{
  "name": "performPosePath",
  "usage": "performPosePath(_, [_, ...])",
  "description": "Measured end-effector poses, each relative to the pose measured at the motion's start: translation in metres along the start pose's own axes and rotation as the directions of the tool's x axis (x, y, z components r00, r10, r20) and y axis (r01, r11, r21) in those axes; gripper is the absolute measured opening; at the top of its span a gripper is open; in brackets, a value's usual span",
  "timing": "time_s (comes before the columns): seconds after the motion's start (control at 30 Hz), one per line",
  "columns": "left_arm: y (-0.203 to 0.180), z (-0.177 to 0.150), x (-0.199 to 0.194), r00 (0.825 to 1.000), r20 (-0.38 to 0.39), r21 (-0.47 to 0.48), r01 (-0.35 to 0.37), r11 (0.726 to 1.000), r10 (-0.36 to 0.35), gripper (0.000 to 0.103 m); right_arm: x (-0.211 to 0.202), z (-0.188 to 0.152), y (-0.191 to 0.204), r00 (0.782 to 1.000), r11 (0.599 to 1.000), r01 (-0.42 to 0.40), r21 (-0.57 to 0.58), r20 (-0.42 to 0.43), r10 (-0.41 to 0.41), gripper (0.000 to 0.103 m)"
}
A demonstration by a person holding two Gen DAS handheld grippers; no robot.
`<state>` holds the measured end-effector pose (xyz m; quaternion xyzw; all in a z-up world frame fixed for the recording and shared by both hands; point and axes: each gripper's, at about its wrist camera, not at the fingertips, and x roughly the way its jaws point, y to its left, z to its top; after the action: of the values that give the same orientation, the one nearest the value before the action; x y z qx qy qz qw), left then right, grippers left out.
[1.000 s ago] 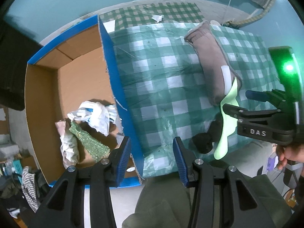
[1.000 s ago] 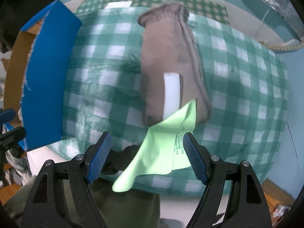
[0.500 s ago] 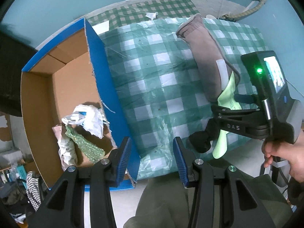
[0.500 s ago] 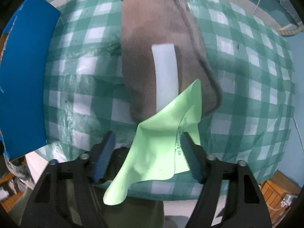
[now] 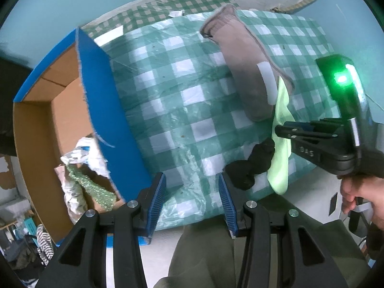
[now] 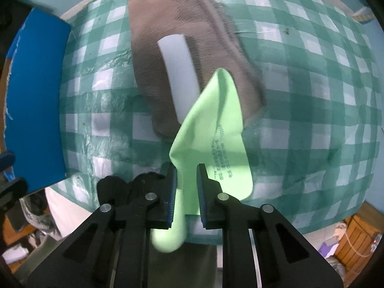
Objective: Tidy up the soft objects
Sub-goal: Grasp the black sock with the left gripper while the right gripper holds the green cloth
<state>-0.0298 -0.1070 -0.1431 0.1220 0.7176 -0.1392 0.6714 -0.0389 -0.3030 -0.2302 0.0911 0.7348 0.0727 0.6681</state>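
Observation:
A light green cloth (image 6: pixel 211 129) lies at the near edge of the green checked table (image 6: pixel 312 84), partly over a brown fabric item (image 6: pixel 172 24) with a white label (image 6: pixel 178 72). My right gripper (image 6: pixel 186 180) is shut on the green cloth's lower part. The cloth also shows in the left wrist view (image 5: pixel 280 144), beside a black soft item (image 5: pixel 252 163) at the table edge. My left gripper (image 5: pixel 192 199) is open and empty, over the table's near edge next to the box.
A blue cardboard box (image 5: pixel 100 100) stands at the table's left and holds crumpled white cloth (image 5: pixel 84 151) and a green glittery piece (image 5: pixel 93 189). A person's lap in olive fabric (image 5: pixel 204 252) lies below the table edge.
My right gripper moved forward to the green cloth and closed from wide open onto it. My left gripper stayed open and shifted a little to the right.

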Motion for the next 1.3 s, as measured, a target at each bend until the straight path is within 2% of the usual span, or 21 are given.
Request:
performPosePath(0.17, [-0.015, 0.006, 0.012, 0.999, -0.014, 0.032, 0.046, 0.998, -0.045, 0.048, -0.013, -0.007, -0.019, 1.000, 0.999, -0.011, 0.034, 0.026, 0.010, 0.016])
performPosePath(0.27, [-0.027, 0.009, 0.018, 0.997, -0.015, 0.067, 0.077, 0.995, -0.076, 0.063, -0.020, -0.010, -0.028, 0.999, 0.998, -0.016, 0.057, 0.035, 0.014, 0.016])
performPosePath(0.4, [-0.047, 0.012, 0.025, 0.994, -0.014, 0.137, 0.111, 0.984, -0.110, 0.068, -0.024, -0.018, -0.047, 0.999, 0.996, -0.022, 0.089, 0.045, 0.018, 0.016])
performPosePath(0.57, [-0.062, 0.015, 0.043, 0.994, -0.043, 0.190, 0.103, 0.976, -0.097, 0.071, -0.027, -0.019, -0.057, 0.997, 0.992, -0.068, 0.102, 0.041, 0.064, 0.017])
performPosePath(0.6, [-0.064, 0.016, 0.048, 0.994, -0.055, 0.192, 0.104, 0.976, -0.095, 0.071, -0.026, -0.020, -0.056, 0.997, 0.993, -0.069, 0.099, 0.042, 0.065, 0.019])
performPosePath(0.7, [-0.068, 0.016, 0.058, 0.992, -0.071, 0.190, 0.115, 0.975, -0.103, 0.071, -0.022, -0.021, -0.052, 0.997, 0.993, -0.067, 0.099, 0.047, 0.062, 0.039])
performPosePath(0.83, [-0.075, 0.016, 0.071, 0.991, -0.086, 0.209, 0.115, 0.971, -0.099, 0.071, -0.021, -0.022, -0.049, 0.997, 0.994, -0.058, 0.096, 0.053, 0.053, 0.051])
performPosePath(1.1, [-0.088, 0.010, 0.094, 0.992, -0.106, 0.242, 0.089, 0.966, -0.065, 0.072, -0.018, -0.028, -0.052, 0.998, 0.993, -0.049, 0.103, 0.034, 0.046, 0.053])
performPosePath(1.3, [-0.094, 0.008, 0.107, 0.988, -0.129, 0.236, 0.113, 0.965, -0.084, 0.074, -0.014, -0.032, -0.051, 0.999, 0.994, -0.049, 0.098, 0.024, 0.047, 0.053])
